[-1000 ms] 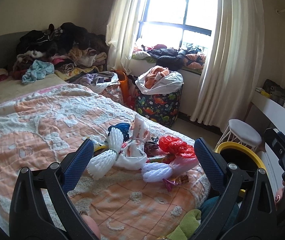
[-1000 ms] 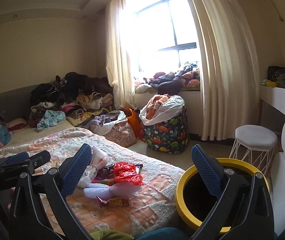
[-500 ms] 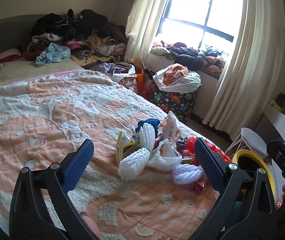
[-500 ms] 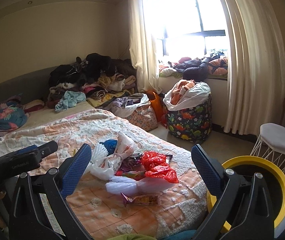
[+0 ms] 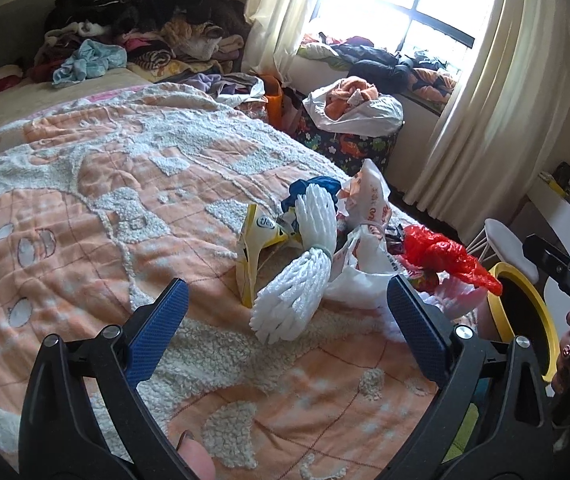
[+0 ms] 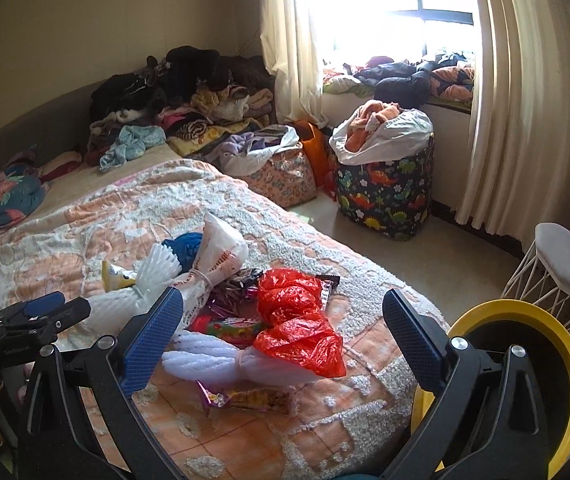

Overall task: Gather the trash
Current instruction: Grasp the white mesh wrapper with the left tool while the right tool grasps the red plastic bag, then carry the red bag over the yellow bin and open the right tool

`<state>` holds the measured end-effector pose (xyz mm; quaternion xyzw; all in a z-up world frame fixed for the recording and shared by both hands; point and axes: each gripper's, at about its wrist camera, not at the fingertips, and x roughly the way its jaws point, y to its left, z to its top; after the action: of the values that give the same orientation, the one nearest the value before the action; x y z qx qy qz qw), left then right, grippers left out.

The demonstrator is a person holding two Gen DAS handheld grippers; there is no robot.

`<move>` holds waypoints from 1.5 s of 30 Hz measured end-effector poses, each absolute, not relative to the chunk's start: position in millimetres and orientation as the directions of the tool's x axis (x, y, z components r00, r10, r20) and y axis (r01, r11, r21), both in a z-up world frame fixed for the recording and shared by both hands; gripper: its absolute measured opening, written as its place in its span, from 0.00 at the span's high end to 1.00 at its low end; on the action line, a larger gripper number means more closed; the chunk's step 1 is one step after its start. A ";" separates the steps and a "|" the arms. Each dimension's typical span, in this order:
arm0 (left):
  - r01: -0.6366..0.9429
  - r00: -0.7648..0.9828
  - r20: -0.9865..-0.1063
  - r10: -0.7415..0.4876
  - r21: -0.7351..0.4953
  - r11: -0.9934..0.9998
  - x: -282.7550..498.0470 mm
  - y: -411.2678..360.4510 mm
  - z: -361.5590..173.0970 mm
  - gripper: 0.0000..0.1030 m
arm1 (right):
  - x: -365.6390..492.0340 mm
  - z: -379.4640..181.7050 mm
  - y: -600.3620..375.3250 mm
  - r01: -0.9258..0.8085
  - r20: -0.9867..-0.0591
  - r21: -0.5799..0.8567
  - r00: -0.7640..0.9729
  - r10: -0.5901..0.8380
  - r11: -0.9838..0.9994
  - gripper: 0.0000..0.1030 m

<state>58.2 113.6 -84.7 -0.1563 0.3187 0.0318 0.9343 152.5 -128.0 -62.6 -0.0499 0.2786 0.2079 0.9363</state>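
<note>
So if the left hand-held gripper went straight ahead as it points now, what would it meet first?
Most likely the white foam fruit net on the bedspread, lying between the open left hand-held gripper's fingers; depth is hard to judge.

Daylight pours through a dark-framed window (image 6: 385, 4) hung with long cream curtains (image 6: 525, 92), washing out the panes. Plain beige walls (image 6: 105, 20) close the room. A bed (image 5: 85, 184) under a peach-and-white quilt fills the middle, with heaped clothes (image 6: 181, 88) at its far end. A dinosaur-print hamper (image 6: 385, 192) stands on the pale floor (image 6: 425, 256) below the sill, a white stool (image 6: 565, 268) nearby.
</note>
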 end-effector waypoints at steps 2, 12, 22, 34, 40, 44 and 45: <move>-0.160 0.783 -0.620 -0.048 -0.275 0.948 62.3 114.5 -91.9 0.18 | 164.7 -69.8 -127.0 -0.426 -0.580 0.017 0.733 0.356 0.904 0.06; -0.124 0.750 -0.653 -0.105 -0.294 0.948 72.6 110.6 -103.5 0.54 | 216.6 -98.3 -111.5 -0.460 -0.723 -0.019 0.620 0.306 0.888 0.24; -0.097 0.775 -0.623 -0.106 -0.283 0.954 69.8 105.5 -88.9 0.89 | 228.3 -111.7 -95.2 -0.547 -0.773 0.013 0.526 0.356 0.837 0.73; 0.003 0.858 -0.488 -0.160 -0.307 0.952 65.7 82.3 -29.9 0.90 | 190.9 -54.2 -140.4 -0.525 -0.589 0.169 0.625 0.513 0.834 0.74; 0.054 0.847 -0.491 -0.204 -0.303 0.951 73.2 61.7 -26.9 0.90 | 171.7 -38.1 -164.9 -0.496 -0.536 0.181 0.675 0.508 0.849 0.74; 0.086 0.838 -0.495 -0.230 -0.296 0.951 75.0 48.3 -26.8 0.90 | 158.1 -34.0 -181.2 -0.466 -0.516 0.176 0.707 0.485 0.867 0.74; 0.093 0.836 -0.497 -0.235 -0.293 0.951 75.4 44.8 -27.0 0.90 | 155.7 -33.3 -186.1 -0.457 -0.514 0.178 0.712 0.478 0.872 0.74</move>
<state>75.4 44.8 -27.0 -0.1297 0.2734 -0.0863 0.9492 155.7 -186.1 -33.3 0.0187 0.2829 0.2527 0.9251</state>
